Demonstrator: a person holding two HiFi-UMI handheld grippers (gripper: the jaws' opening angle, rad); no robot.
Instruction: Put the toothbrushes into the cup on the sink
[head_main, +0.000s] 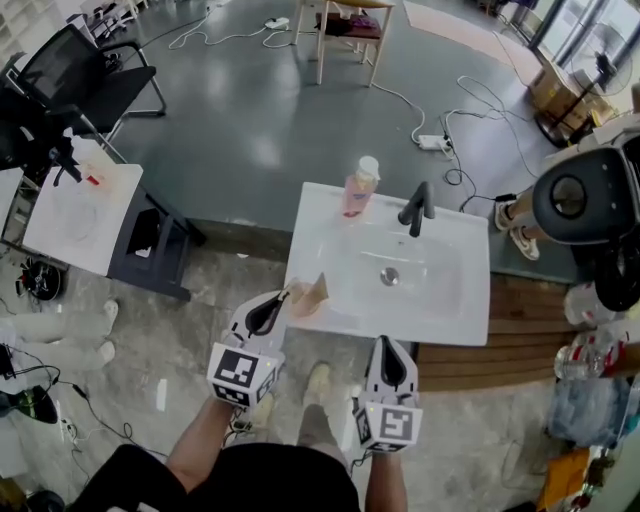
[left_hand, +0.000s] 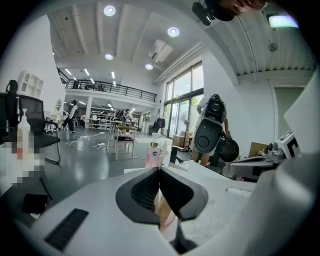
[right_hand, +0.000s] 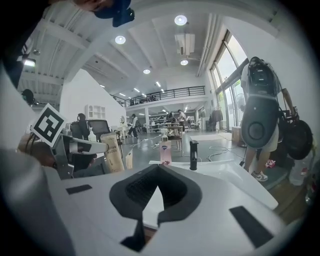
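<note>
A white sink (head_main: 450, 310) holds a black tap (head_main: 417, 208) and a pink bottle (head_main: 358, 188) at its back edge. On its front left corner stand brown paper toothbrush packs (head_main: 310, 295); the cup around them is hard to make out. My left gripper (head_main: 281, 297) is shut, its tips right beside the packs; I cannot tell if they touch. In the left gripper view the closed jaws (left_hand: 159, 169) hide most of the beige pack (left_hand: 164, 207). My right gripper (head_main: 387, 345) hangs shut and empty before the sink's front edge. The right gripper view shows a pack (right_hand: 112, 151) upright at left.
A white side table (head_main: 80, 205) and a black office chair (head_main: 90, 75) stand at left. Cables and a power strip (head_main: 435, 142) lie behind the sink. A grey machine with a round dark head (head_main: 585, 195) and a wooden platform (head_main: 520, 330) are at right.
</note>
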